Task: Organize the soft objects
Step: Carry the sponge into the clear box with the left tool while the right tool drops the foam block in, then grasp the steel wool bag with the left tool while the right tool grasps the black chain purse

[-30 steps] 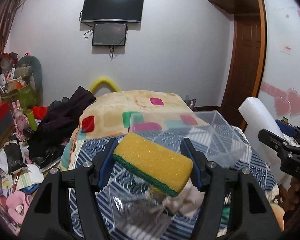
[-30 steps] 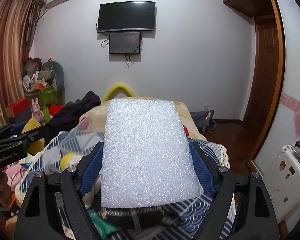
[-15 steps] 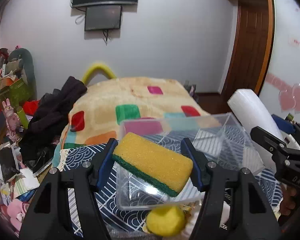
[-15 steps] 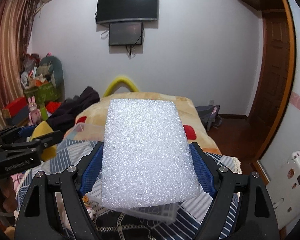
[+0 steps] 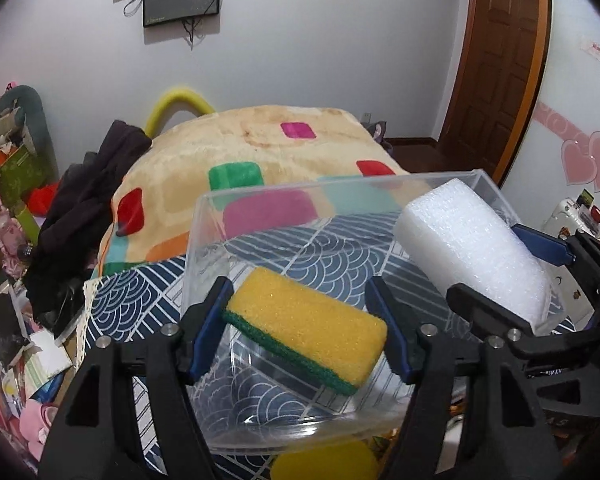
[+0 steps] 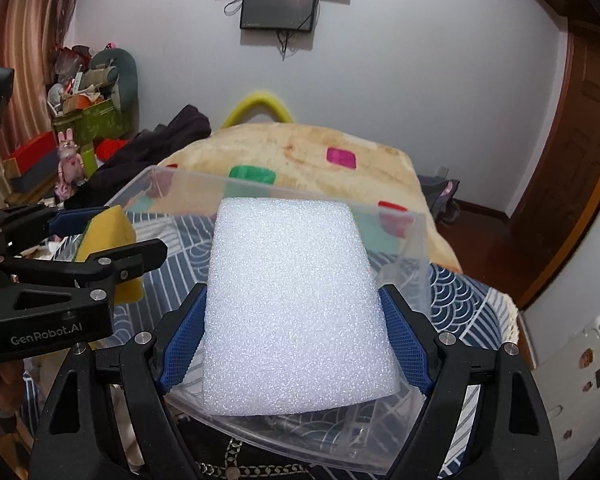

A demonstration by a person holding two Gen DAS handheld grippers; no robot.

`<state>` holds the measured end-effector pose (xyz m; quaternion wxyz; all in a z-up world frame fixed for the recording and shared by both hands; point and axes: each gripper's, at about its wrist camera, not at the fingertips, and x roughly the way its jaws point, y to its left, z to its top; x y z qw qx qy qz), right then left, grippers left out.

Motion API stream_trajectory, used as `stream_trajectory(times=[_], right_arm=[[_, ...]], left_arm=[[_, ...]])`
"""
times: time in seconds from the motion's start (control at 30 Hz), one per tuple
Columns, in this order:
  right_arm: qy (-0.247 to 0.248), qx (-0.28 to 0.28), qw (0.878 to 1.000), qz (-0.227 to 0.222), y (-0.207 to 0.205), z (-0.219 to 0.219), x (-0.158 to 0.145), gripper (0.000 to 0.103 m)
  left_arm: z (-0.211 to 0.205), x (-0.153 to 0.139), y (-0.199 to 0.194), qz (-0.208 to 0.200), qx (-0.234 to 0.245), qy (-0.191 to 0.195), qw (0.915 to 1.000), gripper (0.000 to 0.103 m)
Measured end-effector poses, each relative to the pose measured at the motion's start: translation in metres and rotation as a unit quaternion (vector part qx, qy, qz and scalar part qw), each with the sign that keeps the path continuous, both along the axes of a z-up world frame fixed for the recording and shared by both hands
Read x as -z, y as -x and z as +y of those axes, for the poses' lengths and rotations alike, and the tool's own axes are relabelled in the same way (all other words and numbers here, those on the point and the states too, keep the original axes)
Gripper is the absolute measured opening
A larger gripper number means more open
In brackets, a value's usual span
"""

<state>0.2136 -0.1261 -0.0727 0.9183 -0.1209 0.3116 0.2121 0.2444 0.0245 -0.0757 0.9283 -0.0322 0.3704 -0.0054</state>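
In the left wrist view, your left hand-held gripper point(image 5: 302, 334) clamps the yellow sponge point(image 5: 306, 320) (green underside) above the clear bin point(image 5: 284, 196) on the bed point(image 5: 260, 140).

In the right wrist view, your right hand-held gripper point(image 6: 294, 338) squeezes the white foam block point(image 6: 294, 308) over the same bin's right side.

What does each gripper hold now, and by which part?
The left gripper clamps the yellow sponge by its two short ends. The right gripper clamps the white foam block by its two long sides.

Glossy clear plastic bin point(image 5: 204, 240), porous sponge point(image 5: 304, 320)
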Motion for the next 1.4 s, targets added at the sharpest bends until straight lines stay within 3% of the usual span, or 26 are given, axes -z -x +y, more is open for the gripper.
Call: stream_trajectory(times=[0.17, 0.33, 0.6, 0.8, 1.13, 1.4], right_arm=[[-0.014, 0.002, 1.000, 0.017, 0.000, -0.007, -0.003, 0.084], [-0.029, 0.005, 1.000, 0.009, 0.005, -0.010, -0.011, 0.086], [-0.060, 0.013, 0.997, -0.048, 0.030, -0.024, -0.045, 0.097], [-0.073, 0.013, 0.994, -0.082, 0.052, -0.033, -0.056, 0.098], [-0.045, 0.023, 0.995, -0.083, 0.078, -0.033, -0.029, 0.102], [-0.022, 0.032, 0.999, -0.019, 0.082, -0.025, 0.026, 0.103]], left_arm=[[0.004, 0.001, 0.003, 0.001, -0.005, 0.004, 1.0000, 0.086], [0.003, -0.012, 0.015, -0.015, -0.001, -0.002, 0.9999, 0.088], [0.009, -0.054, 0.053, -0.082, -0.009, -0.019, 0.9964, 0.099], [0.015, -0.066, 0.083, -0.106, -0.009, -0.017, 0.9942, 0.102], [0.018, -0.020, 0.129, -0.081, -0.011, -0.045, 0.9956, 0.102], [0.031, 0.035, 0.149, -0.020, -0.015, -0.021, 0.9995, 0.102]])
